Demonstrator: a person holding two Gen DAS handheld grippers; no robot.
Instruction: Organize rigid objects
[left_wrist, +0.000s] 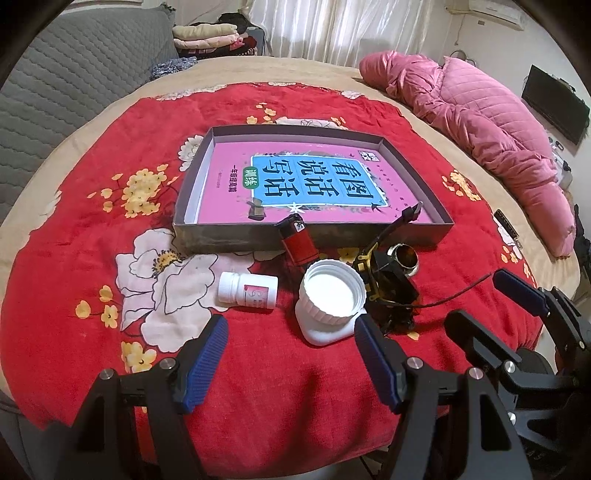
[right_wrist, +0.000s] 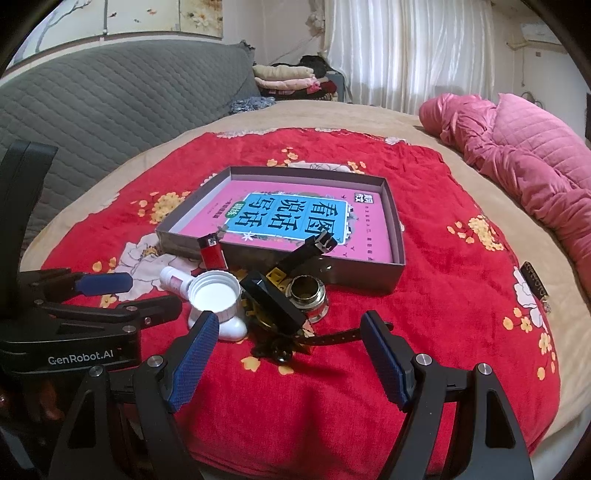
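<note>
Rigid clutter ahead of both tongs, grey box (left_wrist: 236, 242) beyond.
Left wrist: left gripper (left_wrist: 291, 330) spread apart, empty; white jar (left_wrist: 330, 301) just ahead, small bottle (left_wrist: 247, 290) ahead-left, red lighter (left_wrist: 299, 242) blocking box. Right wrist: right gripper (right_wrist: 291, 330) apart, empty; black watch (right_wrist: 275, 299) just ahead.

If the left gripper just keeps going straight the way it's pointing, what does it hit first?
Most likely the white jar. The left gripper is open, and the jar sits just ahead, toward its right finger. The small pill bottle lies off to the left. Depth is hard to judge through the fisheye.
</note>
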